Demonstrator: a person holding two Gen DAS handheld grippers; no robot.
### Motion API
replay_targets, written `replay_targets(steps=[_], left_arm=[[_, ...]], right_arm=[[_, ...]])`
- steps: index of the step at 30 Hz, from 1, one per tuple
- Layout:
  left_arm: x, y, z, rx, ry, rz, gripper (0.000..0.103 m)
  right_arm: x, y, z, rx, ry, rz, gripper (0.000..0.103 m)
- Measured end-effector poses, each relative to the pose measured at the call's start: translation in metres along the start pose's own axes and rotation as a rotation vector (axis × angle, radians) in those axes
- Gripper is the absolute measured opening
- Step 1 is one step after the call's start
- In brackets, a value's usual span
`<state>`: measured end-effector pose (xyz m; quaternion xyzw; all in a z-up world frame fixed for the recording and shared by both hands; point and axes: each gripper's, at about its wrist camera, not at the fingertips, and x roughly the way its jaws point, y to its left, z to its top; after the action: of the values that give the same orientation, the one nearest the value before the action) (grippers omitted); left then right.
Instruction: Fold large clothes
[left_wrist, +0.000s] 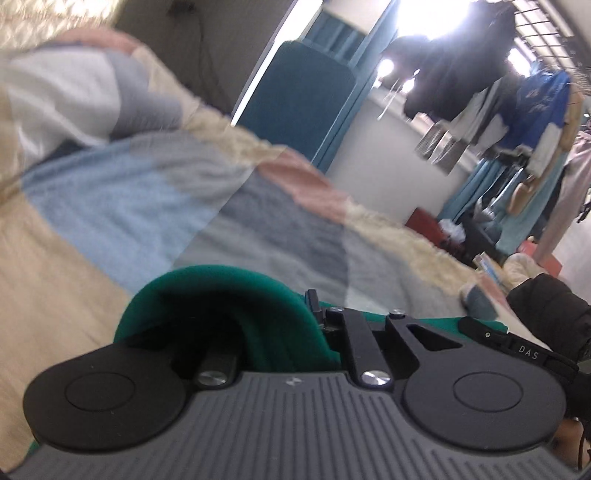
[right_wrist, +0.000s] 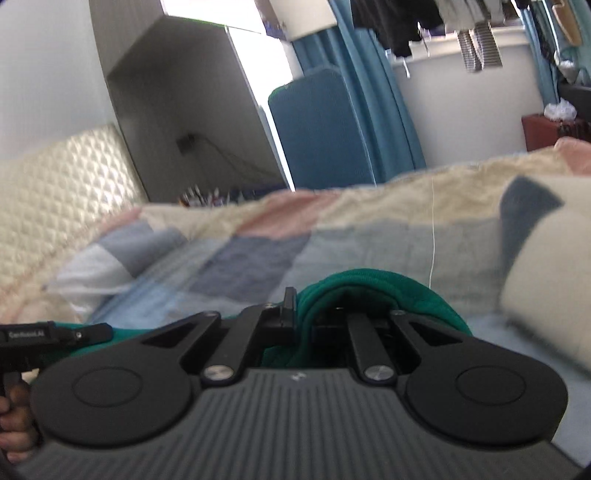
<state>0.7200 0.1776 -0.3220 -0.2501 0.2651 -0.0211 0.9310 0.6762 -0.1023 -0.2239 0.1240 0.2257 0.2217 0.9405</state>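
Over patchwork quilt (left_wrist: 155, 192), left tool (left_wrist: 291, 314), right tool (right_wrist: 306, 310), both angled downward, clamping green garment (left_wrist: 207, 280)

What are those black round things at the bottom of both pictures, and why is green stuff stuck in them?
Those black round parts belong to two grabbing tools, a bit like big tongs. A person holds one in each hand, and each tool has a small camera on it looking forward, so each picture is taken from one tool. One picture is from the left gripper, the other from the right gripper. You can even see the other tool poking in at the edge of each picture.

The green stuff is a green garment that the person is folding. Both tools have their fingers shut on the cloth, which bunches up over them.

Under it is a bed with a patchwork blanket in blue, grey, pink and cream. Behind are blue curtains and clothes hanging on a rack.
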Motion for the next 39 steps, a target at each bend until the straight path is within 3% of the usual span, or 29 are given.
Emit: replay_targets(steps=[7, 8, 10, 13, 14, 15, 16, 23, 30, 39], left_arm=[[-0.055, -0.037, 0.016, -0.004, 0.023, 0.020, 0.014], [-0.083, -0.048, 0.016, -0.001, 0.018, 0.016, 0.014], [-0.112, -0.059, 0.017, 0.004, 0.017, 0.012, 0.026], [-0.144, -0.069, 0.017, -0.003, -0.011, -0.047, 0.056], [-0.153, -0.072, 0.016, 0.004, -0.027, -0.050, 0.058], [-0.163, -0.076, 0.016, 0.016, -0.037, -0.036, 0.058], [-0.172, -0.079, 0.015, 0.025, -0.045, -0.021, 0.058], [-0.264, -0.114, 0.005, 0.116, -0.111, 0.003, 0.058], [-0.381, -0.160, -0.016, 0.190, -0.153, -0.004, 0.058], [-0.506, -0.189, -0.073, 0.218, -0.168, -0.011, 0.058]], right_arm=[[0.012, 0.001, 0.004, 0.016, 0.120, -0.051, 0.011], [0.010, 0.002, 0.004, 0.013, 0.116, -0.054, 0.011], [0.003, 0.004, 0.002, 0.007, 0.095, -0.048, 0.012], [-0.016, 0.009, 0.001, 0.004, 0.068, -0.050, 0.017], [-0.025, 0.012, 0.001, -0.002, 0.052, -0.058, 0.029], [-0.034, 0.014, 0.001, -0.006, 0.038, -0.056, 0.044], [-0.044, 0.016, 0.001, -0.008, 0.029, -0.046, 0.048], [-0.133, 0.047, 0.002, -0.083, -0.018, -0.043, 0.048], [-0.238, 0.087, 0.013, -0.152, -0.046, -0.025, 0.048], [-0.350, 0.137, -0.009, -0.186, -0.071, 0.008, 0.048]])
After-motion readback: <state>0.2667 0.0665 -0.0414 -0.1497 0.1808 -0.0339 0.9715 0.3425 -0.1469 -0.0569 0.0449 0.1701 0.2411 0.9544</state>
